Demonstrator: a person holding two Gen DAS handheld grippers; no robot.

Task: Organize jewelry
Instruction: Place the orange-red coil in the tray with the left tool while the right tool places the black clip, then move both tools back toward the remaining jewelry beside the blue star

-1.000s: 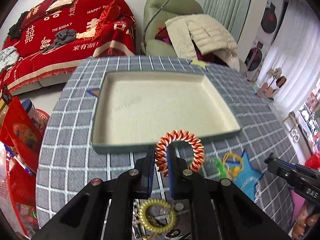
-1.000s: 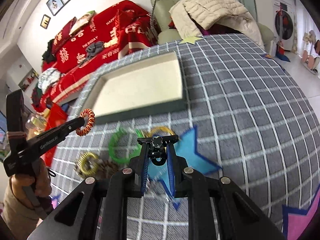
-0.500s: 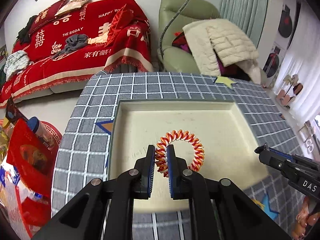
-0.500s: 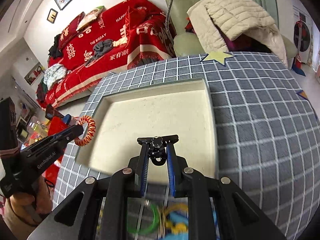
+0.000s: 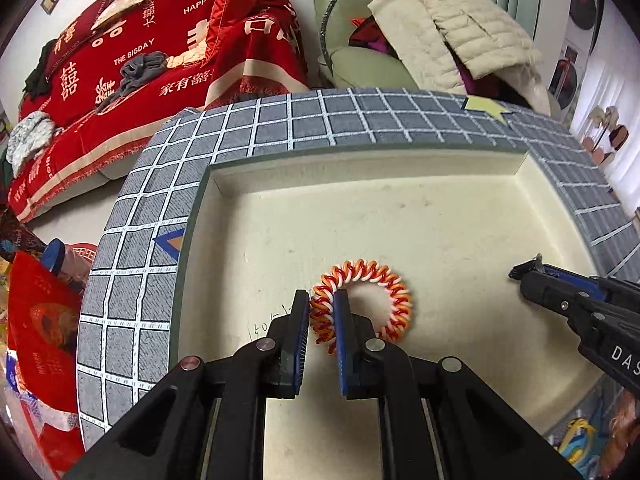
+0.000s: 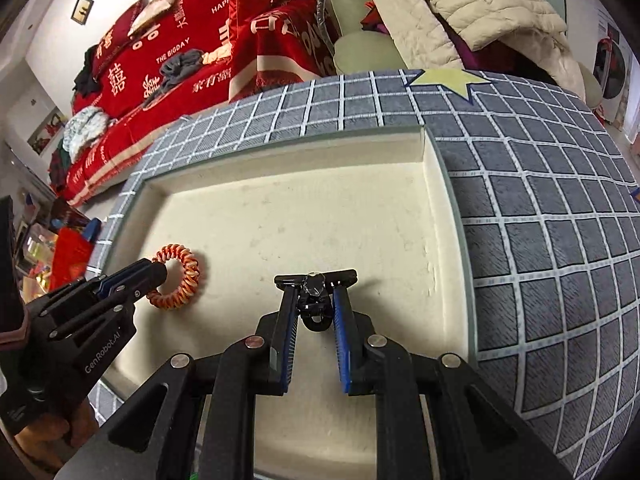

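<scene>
A wide cream tray [image 5: 400,168] [image 6: 440,184] with a green rim lies on the grey checked cloth. My left gripper [image 5: 323,300] [image 6: 158,270] is shut on a red, orange and white spiral coil bracelet [image 5: 384,280] [image 6: 188,268], low over the tray's left part; whether the coil rests on the floor I cannot tell. My right gripper [image 6: 316,286] [image 5: 524,270] is shut on a small black clip with a clear stone [image 6: 315,282], held over the tray's middle right. In the left wrist view the clip itself is hidden by the gripper's tip.
The grey checked cloth [image 6: 540,240] covers the table around the tray. Several loose coloured pieces [image 5: 576,440] lie near the tray's front right corner. A red-covered sofa [image 5: 140,60] and a green armchair with a cream jacket [image 5: 440,36] stand beyond the table's far edge.
Both grippers moved forward from the loose pieces at the table's front to over the tray and sank toward its floor, each keeping its hold.
</scene>
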